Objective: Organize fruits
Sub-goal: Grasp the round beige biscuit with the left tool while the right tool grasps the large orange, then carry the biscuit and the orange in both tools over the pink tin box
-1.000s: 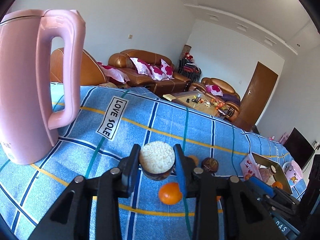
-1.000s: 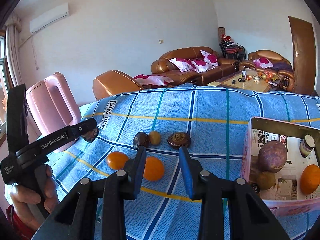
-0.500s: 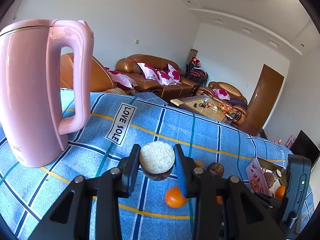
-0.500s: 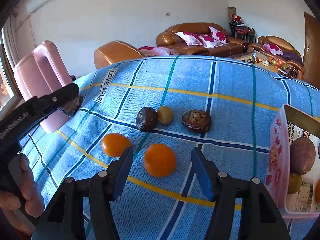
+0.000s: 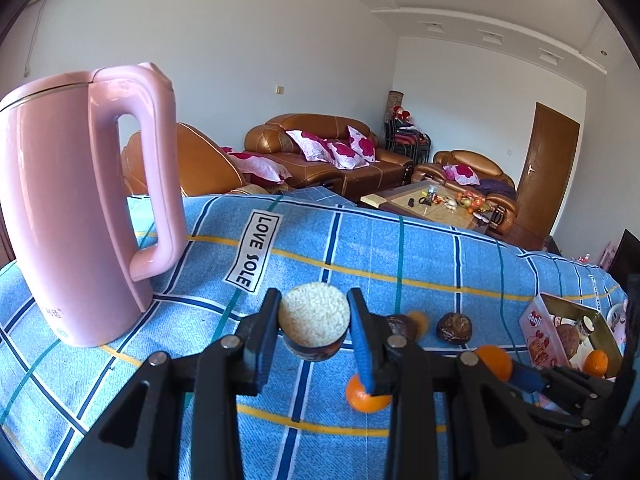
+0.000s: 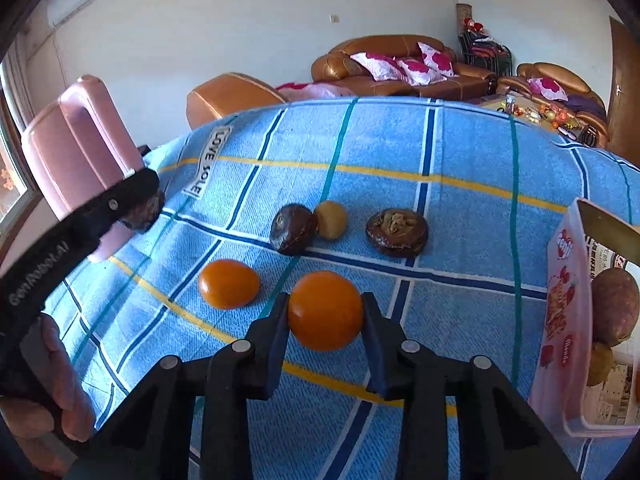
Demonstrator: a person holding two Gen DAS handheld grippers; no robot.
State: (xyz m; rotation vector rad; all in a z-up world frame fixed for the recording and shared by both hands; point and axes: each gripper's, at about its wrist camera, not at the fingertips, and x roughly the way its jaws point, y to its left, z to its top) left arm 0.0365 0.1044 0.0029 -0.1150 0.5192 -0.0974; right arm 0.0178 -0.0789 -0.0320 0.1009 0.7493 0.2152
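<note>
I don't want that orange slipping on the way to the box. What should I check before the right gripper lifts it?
1. Orange between the right gripper's jaws, which are closing: ok.
2. Pads pressing firmly enough: cannot tell.
3. Second orange clear of the jaws: ok.
4. Room in the box: cannot tell; its inside is partly cut off.
5. Left gripper out of the path, shut on a cut fruit: ok.

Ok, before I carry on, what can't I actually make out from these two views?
- Box contents: right wrist view cuts them at the frame edge; left wrist view shows them too small.
- Orange in left wrist view: half hidden behind the left gripper.
- Cut fruit in that gripper: its underside faces away from the camera.
</note>
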